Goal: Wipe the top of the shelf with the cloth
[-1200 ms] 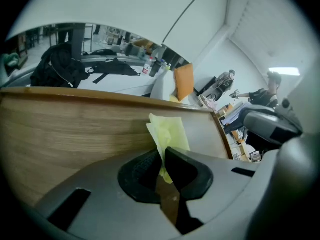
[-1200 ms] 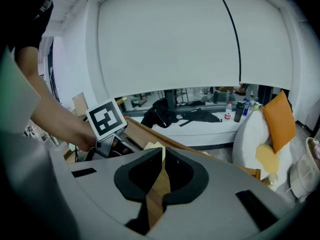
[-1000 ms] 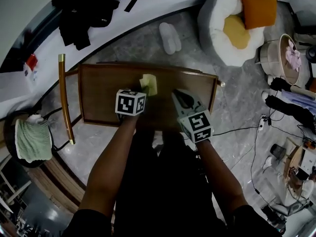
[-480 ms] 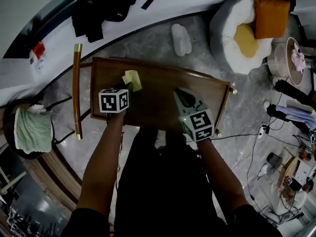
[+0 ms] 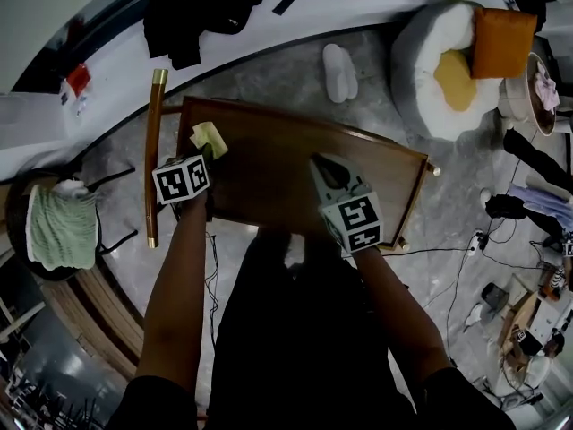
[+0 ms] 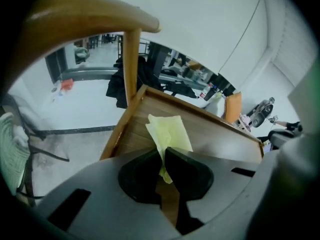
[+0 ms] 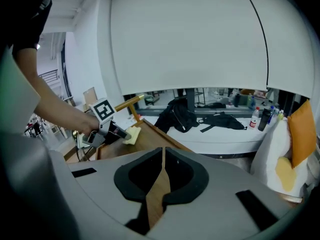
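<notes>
A pale yellow cloth [image 5: 208, 138] lies on the far left corner of the brown wooden shelf top [image 5: 286, 173]. My left gripper [image 5: 204, 153] is shut on the cloth [image 6: 169, 134], which fans out past its jaws onto the wood near the left rim. From the right gripper view the cloth [image 7: 132, 134] and the left gripper [image 7: 123, 132] appear at the left. My right gripper [image 5: 324, 170] hovers over the shelf's near middle, shut and holding nothing [image 7: 163, 154].
A curved wooden rail with brass ends [image 5: 151, 155] stands just left of the shelf. A green towel [image 5: 59, 226] hangs on a stand at the left. Slippers [image 5: 339, 72], a white cushion seat [image 5: 443, 72] and dark clothes on a white ledge [image 5: 201, 7] lie beyond.
My left gripper has dragged the cloth leftward along the far part of the shelf top, from its middle to the far left corner. The right gripper has stayed in place.
</notes>
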The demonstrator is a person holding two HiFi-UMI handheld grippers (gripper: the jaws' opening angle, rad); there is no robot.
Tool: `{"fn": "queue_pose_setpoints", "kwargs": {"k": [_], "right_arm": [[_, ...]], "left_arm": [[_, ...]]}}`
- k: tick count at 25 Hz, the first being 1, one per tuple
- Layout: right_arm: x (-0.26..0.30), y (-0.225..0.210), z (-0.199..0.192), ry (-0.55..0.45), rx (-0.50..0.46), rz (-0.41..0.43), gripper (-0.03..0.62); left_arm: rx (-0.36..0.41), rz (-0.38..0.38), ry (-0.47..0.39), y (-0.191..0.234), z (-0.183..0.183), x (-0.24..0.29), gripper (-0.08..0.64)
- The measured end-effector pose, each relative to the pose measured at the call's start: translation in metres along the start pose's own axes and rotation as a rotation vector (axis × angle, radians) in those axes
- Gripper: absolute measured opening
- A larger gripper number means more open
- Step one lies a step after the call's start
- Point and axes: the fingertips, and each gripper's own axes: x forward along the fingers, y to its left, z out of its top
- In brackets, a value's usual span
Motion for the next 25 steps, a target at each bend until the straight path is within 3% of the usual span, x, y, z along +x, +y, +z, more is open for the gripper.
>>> {"fn": "queue_pose_setpoints", "kwargs": {"k": [8, 13, 19, 25], "right_arm": [[-0.013, -0.001, -0.002, 0.004, -0.027, 0.006, 0.029], [-0.044, -0.025, -0.012, -0.005, -0.011, -0.038, 0.029], [-0.096, -0.064, -0.041, -0.017, 0.036, -0.107, 0.029], [-0.154, -0.105, -0.079, -0.025, 0.092, -0.195, 0.029]], "left_arm": [[-0.135, 0.068, -0.048, 0.028, 0.004, -0.006, 0.029], [-0.118, 0.129, -0.067, 0.028, 0.003, -0.010, 0.028], [-0.049, -0.035, -0.058, -0.081, -0.003, 0.006, 0.028], [0.088, -0.241, 0.054, -0.234, -0.054, 0.038, 0.028]]}}
